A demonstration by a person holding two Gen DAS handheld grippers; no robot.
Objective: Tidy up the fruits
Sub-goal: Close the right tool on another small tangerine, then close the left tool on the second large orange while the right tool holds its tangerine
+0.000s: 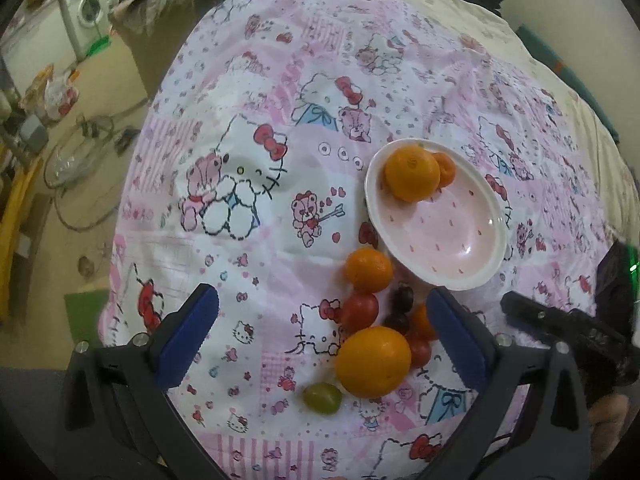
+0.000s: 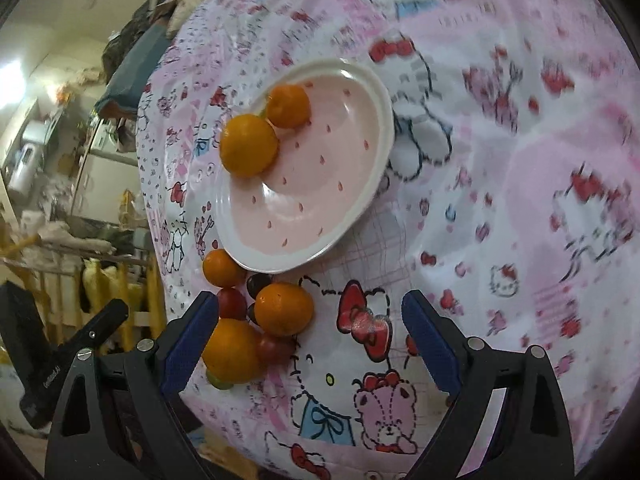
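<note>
Sitting on a pink cartoon-cat bedspread (image 1: 256, 92) is the oval pink plate (image 1: 492, 200), its long axis running from far left to near right in the left wrist view. Two oranges are resting at its far left end: a bigger orange (image 1: 412, 174) and a smaller mandarin (image 1: 447, 168) touching it, partly hidden behind it.

Just off the plate's near rim, loose fruit is lying in a tight cluster. A mandarin (image 1: 369, 270) is lying closest to the rim, a red cherry tomato (image 1: 360, 309) just near of it, then a large orange (image 1: 373, 361) and a green grape (image 1: 322, 398) nearest of all. Two dark grapes (image 1: 402, 298) are showing only in part, and another orange fruit (image 2: 284, 309) is half covered in the left view by a blue pad.

The left gripper (image 1: 322, 334) is hanging over that cluster with its jaws spread wide, holding nothing. The right gripper (image 2: 310, 342) is also gaping wide and empty, its left pad in front of the large orange, so whether they are touching is hard to say. The right view is blurring toward its right side, smearing the print. The bed's far edge and the room beyond are too cluttered to make out.
</note>
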